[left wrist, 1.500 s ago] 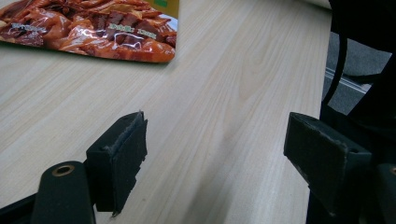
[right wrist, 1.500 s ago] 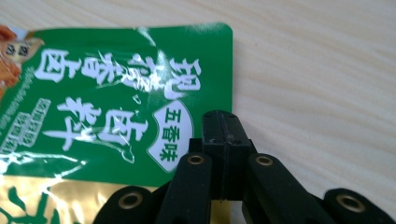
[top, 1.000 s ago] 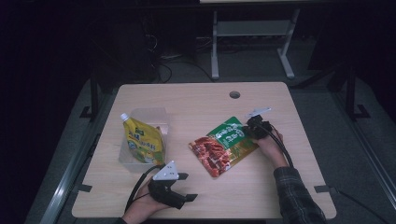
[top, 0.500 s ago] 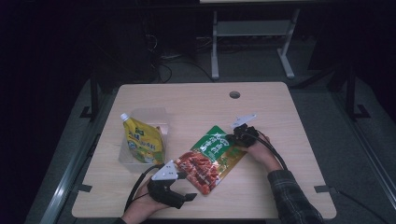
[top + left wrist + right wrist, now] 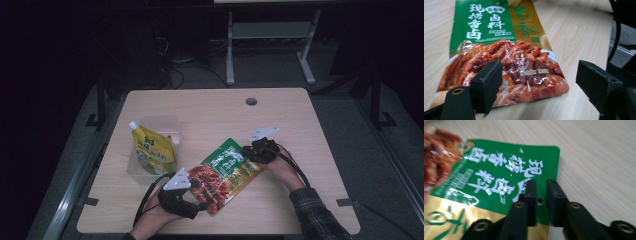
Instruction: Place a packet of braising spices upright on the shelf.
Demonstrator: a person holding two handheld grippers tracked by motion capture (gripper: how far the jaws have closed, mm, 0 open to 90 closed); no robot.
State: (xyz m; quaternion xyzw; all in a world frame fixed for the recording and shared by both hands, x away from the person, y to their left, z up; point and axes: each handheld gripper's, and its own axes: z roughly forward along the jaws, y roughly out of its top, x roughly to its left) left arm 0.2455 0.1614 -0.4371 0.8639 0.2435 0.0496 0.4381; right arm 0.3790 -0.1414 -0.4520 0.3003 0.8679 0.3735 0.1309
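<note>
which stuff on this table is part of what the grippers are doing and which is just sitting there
In the job:
- green and red food pouch, lying flat
- right gripper, jaws just opening at the pouch's green end
- left gripper, open at its red end

Lying about:
- yellow spouted pouch
- clear tub holding it
- round hole in the table

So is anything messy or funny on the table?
Nothing spilled or torn. The snack bag lies flat but slanted across the table, and the yellow pouch leans tilted in its clear box.
</note>
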